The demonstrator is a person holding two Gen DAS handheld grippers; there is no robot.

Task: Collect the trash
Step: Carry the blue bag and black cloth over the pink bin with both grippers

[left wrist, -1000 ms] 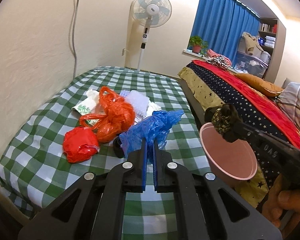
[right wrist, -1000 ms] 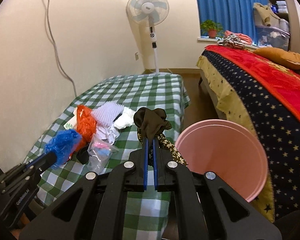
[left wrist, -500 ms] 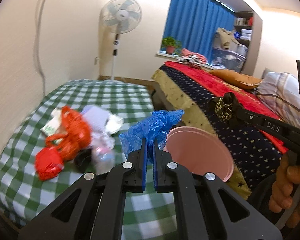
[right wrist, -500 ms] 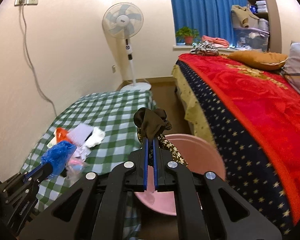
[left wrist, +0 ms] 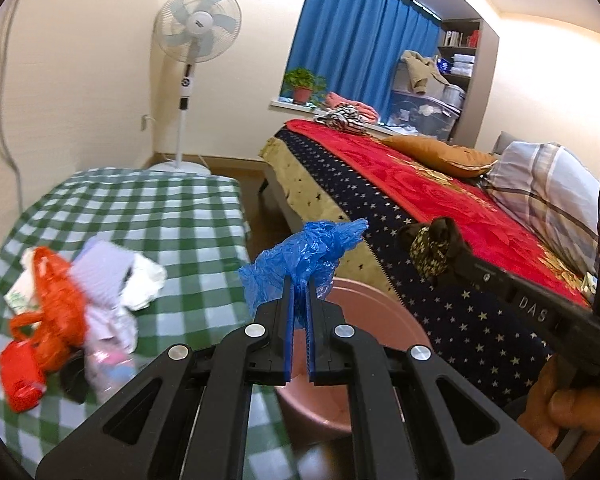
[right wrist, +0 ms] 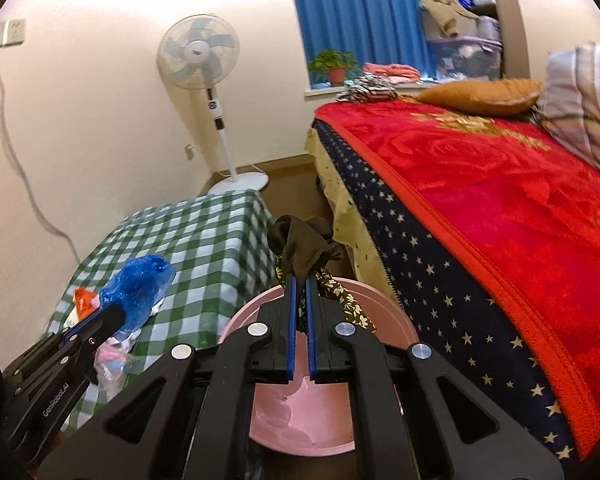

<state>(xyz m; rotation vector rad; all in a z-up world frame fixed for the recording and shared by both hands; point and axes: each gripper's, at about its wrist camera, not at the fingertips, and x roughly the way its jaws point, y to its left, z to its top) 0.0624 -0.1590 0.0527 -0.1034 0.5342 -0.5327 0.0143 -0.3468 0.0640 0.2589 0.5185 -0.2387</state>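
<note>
Left wrist view shows the left claw point(left wrist: 298, 280) clenched on a crumpled blue plastic bag point(left wrist: 304, 250), held above the near rim of a round pink plastic basin point(left wrist: 376, 320) that stands in the gap between the green-and-white checked worktop point(left wrist: 160, 212) and the bed with a red and star-patterned blanket point(left wrist: 440, 208). To the right of the basin, the right claw point(left wrist: 440, 248) is closed on a dark wad of cloth with a floral print point(left wrist: 430, 246), with a hand point(left wrist: 560, 400) gripping its handle at the lower right edge. Left of the basin, on the worktop, lies the remaining heap: an orange-red plastic bag point(left wrist: 56, 312), a red crumpled bag point(left wrist: 20, 372), white paper and wrappers point(left wrist: 140, 280) and a pale lilac piece point(left wrist: 104, 272), blurred. Right wrist view looks straight down into the basin, its pink inside bare below the dark cloth hanging over it. Beyond the basin a white standing fan point(right wrist: 198, 54) stands by the wall, and blue curtains point(right wrist: 360, 12) hang behind a potted plant point(right wrist: 334, 66) on the sill.
</note>
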